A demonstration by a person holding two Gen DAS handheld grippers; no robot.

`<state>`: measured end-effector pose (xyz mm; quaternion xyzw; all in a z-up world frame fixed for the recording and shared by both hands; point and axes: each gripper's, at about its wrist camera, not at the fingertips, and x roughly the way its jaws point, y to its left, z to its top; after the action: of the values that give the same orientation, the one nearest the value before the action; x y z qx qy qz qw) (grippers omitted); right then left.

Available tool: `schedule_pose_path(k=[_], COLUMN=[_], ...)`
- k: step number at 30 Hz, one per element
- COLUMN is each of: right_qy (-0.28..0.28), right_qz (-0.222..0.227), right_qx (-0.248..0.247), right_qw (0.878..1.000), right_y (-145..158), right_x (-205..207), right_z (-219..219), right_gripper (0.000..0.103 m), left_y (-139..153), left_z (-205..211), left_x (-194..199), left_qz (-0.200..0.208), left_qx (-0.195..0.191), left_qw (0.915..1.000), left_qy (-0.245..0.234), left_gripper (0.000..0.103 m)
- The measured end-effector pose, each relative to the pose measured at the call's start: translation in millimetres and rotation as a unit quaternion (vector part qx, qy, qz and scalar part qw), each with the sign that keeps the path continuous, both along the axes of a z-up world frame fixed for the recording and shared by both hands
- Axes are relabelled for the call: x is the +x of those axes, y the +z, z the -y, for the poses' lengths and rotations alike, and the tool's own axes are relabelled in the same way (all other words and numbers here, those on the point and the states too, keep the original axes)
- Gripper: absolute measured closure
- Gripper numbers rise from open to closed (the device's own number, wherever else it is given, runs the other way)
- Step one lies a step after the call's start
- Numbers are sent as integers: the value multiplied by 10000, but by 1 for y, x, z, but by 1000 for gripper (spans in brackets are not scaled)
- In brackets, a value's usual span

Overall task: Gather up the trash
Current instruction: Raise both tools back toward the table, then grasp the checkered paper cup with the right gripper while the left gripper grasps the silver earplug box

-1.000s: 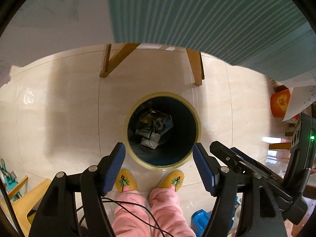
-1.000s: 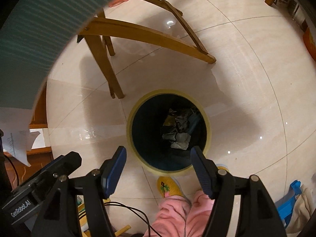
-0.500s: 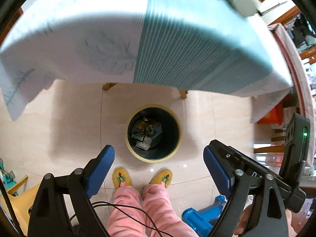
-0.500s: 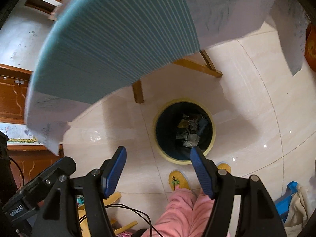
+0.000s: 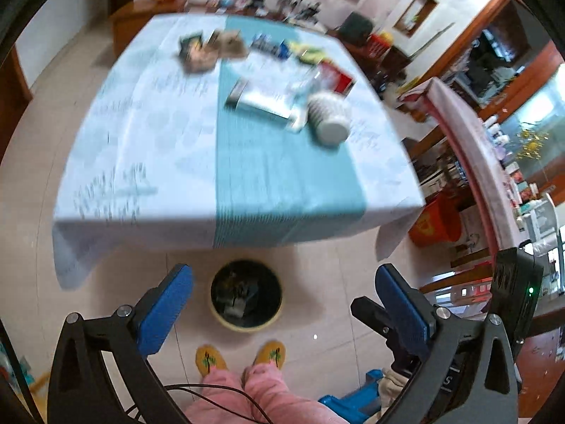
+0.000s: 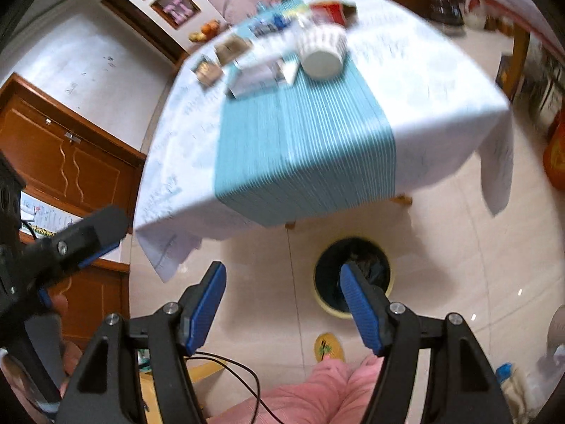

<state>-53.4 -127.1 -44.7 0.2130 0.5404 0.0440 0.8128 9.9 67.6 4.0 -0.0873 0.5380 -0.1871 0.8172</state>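
Lifted from above the yellow-rimmed dark round bin [image 5: 246, 295] to table height, left gripper [image 5: 282, 304] and right gripper [image 6: 282, 304] both spread and empty; likely next the light, crushable white ribbed paper cup [image 5: 328, 118] tipped over on the teal striped runner [image 5: 279, 176], best pinched gently across its wall.

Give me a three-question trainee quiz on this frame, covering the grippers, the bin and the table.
1. True or false: the left gripper is clamped on a piece of trash.
2. Where does the trash bin stand? A) on the table B) on the floor by the table's near edge C) on a chair
3. Fill in: the white ribbed cup lies on its ____ on the teal runner.

Key
1. False; both it and the right gripper are open and empty.
2. B
3. side
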Motion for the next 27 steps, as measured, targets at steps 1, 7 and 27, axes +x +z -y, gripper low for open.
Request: schedule_pose_path(k=[1, 7, 27], right_qy=[-6, -193, -378], right_qz=[92, 547, 939], right_qx=[-71, -363, -770], right_qw=[9999, 9977, 9919], right_y=[8, 52, 90], right_x=[1, 10, 71], right_z=[-1, 1, 18], right_gripper=[35, 35, 35], left_y=[8, 40, 50], left_z=[-1, -1, -4], left_x=[1, 15, 82], left_qz=[61, 407, 431], left_qx=[-24, -103, -63], left_qw=[10000, 9989, 9990], left_qy=[-31, -184, 31], left_gripper=[1, 1, 1])
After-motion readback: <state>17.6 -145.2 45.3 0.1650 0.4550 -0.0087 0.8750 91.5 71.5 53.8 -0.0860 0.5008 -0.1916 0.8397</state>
